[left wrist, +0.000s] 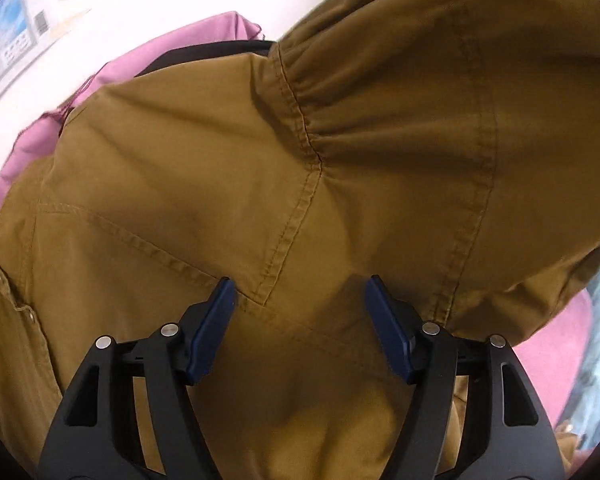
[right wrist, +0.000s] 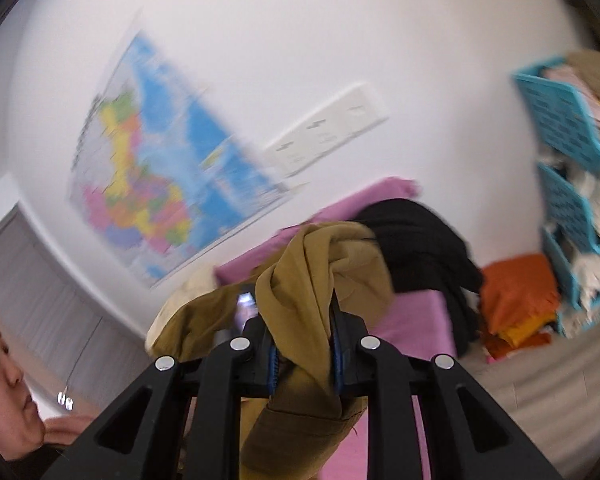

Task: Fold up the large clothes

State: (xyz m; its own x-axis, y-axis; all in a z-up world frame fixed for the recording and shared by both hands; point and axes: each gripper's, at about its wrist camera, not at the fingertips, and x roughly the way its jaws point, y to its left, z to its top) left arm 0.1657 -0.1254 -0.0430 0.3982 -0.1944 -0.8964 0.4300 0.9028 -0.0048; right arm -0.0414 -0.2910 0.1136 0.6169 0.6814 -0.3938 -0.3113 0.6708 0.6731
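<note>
A large tan hooded jacket (left wrist: 260,184) fills the left wrist view, spread over a pink sheet (left wrist: 148,64). Its hood bulges at the upper right. My left gripper (left wrist: 300,292) is open, its blue pads on either side of a stitched seam, just above the cloth. In the right wrist view my right gripper (right wrist: 304,312) is shut on a bunched fold of the same tan jacket (right wrist: 312,264) and holds it raised, with cloth hanging down through the fingers.
A black garment (right wrist: 416,240) lies on the pink-covered surface (right wrist: 412,320). Orange folded cloth (right wrist: 516,292) sits beside a blue stacked basket rack (right wrist: 568,140) full of clothes. A map hangs on the white wall (right wrist: 156,168). The person's face is at the lower left (right wrist: 0,376).
</note>
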